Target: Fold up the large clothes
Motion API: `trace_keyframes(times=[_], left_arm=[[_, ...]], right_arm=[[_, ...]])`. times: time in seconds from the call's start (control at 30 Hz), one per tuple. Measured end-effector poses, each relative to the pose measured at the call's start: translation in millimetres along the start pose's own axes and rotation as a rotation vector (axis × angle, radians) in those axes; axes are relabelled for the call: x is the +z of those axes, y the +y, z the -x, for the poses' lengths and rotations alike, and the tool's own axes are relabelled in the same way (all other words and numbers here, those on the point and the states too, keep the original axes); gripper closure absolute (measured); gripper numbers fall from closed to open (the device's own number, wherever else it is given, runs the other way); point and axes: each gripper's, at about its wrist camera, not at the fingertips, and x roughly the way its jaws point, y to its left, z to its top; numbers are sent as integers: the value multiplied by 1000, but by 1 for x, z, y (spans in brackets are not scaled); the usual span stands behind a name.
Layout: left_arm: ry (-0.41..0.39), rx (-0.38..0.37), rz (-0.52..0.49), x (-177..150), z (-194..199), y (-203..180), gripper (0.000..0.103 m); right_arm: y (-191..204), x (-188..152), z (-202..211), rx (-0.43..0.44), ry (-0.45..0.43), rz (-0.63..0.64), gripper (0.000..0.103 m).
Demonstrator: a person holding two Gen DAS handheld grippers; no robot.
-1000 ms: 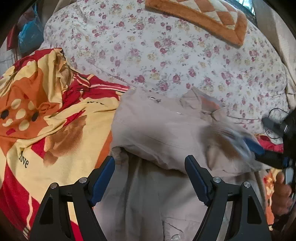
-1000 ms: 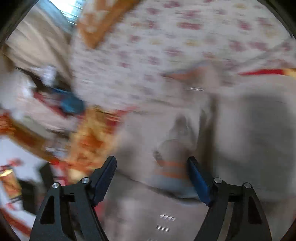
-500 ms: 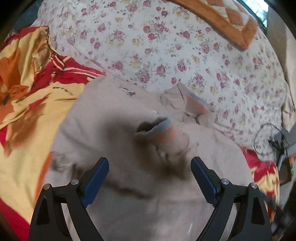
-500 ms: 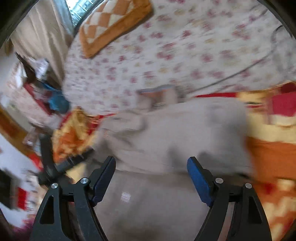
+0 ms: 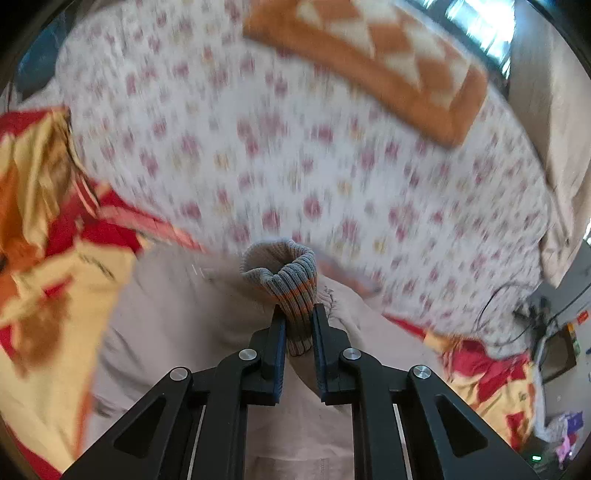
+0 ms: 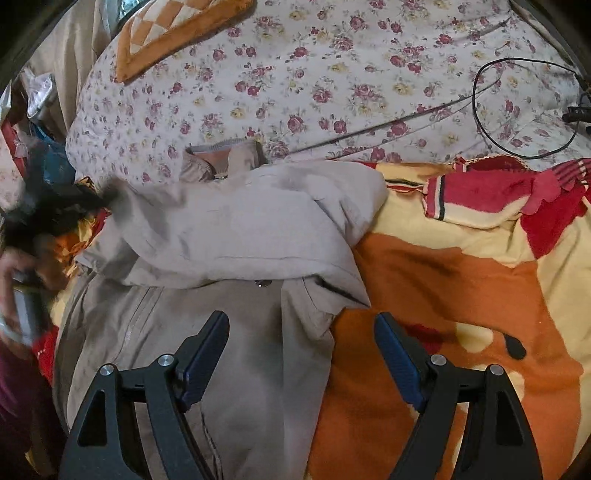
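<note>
A beige jacket (image 6: 240,229) lies crumpled on the bed, its upper part folded over the lower. My left gripper (image 5: 298,312) is shut on the jacket's ribbed grey-and-orange sleeve cuff (image 5: 284,269), which stands up between the pads above the beige cloth (image 5: 177,314). My right gripper (image 6: 301,321) is open over the jacket's right edge, near a metal snap (image 6: 263,283), with nothing between its fingers. In the right wrist view the left gripper is only a dark blur (image 6: 48,206) at the far left, with a hand (image 6: 14,266) below it.
A red, yellow and orange blanket (image 6: 461,288) lies under and around the jacket. Behind it is a floral quilt (image 6: 332,74) with an orange checked cushion (image 6: 166,29). A black cable (image 6: 517,110) loops at the right. Clutter sits at the bed's edge (image 5: 554,332).
My left gripper moved onto the sleeve cuff and shut on it, and the cuff now stands lifted. My right gripper swung right and down over the jacket's edge, staying open.
</note>
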Motion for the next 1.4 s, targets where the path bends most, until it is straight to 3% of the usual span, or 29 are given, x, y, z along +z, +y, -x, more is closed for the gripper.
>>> trace_keyframes(times=[0.13, 0.27, 0.3, 0.37, 0.4, 0.47, 0.53, 0.63, 0.7, 0.83, 0.97, 1.0, 1.07, 1.2, 1.4], left_arm=[[-6, 101, -5, -3, 7, 30, 91], [110, 231, 63, -31, -37, 76, 91], [140, 242, 73, -37, -49, 84, 90], [191, 257, 105, -50, -70, 100, 86], [198, 257, 117, -47, -77, 101, 81], [172, 251, 131, -42, -75, 104, 68], [126, 279, 123, -37, -64, 104, 45], [3, 312, 123, -30, -45, 93, 29], [-38, 298, 116, -31, -41, 85, 28], [-20, 309, 45, -40, -52, 70, 28], [71, 408, -56, -52, -80, 63, 28], [101, 433, -76, -56, -91, 65, 28], [141, 462, -109, -58, -110, 68, 26], [125, 461, -109, -49, -109, 66, 25], [117, 468, -123, -48, -109, 65, 25]], right_arm=[[-1, 6, -11, -15, -8, -40, 21], [3, 7, -22, -27, 19, -49, 24], [5, 6, -24, -31, 26, -39, 28], [10, 2, -27, -37, 58, 8, 63], [11, 0, -27, -41, 92, 23, 65], [10, -3, -17, -8, 109, 14, 60], [7, 0, 3, 56, 76, -22, 59], [8, 14, 25, 111, -11, -72, 52], [20, 30, 19, 100, -34, -63, 52], [45, 47, -18, 69, 4, -27, 53], [52, 41, -58, -112, 67, 59, 57], [48, 38, -62, -113, 72, 63, 54], [39, 32, -65, -117, 77, 54, 39], [30, 32, -51, -111, 93, 13, 41], [46, 44, -31, -46, -34, 10, 41]])
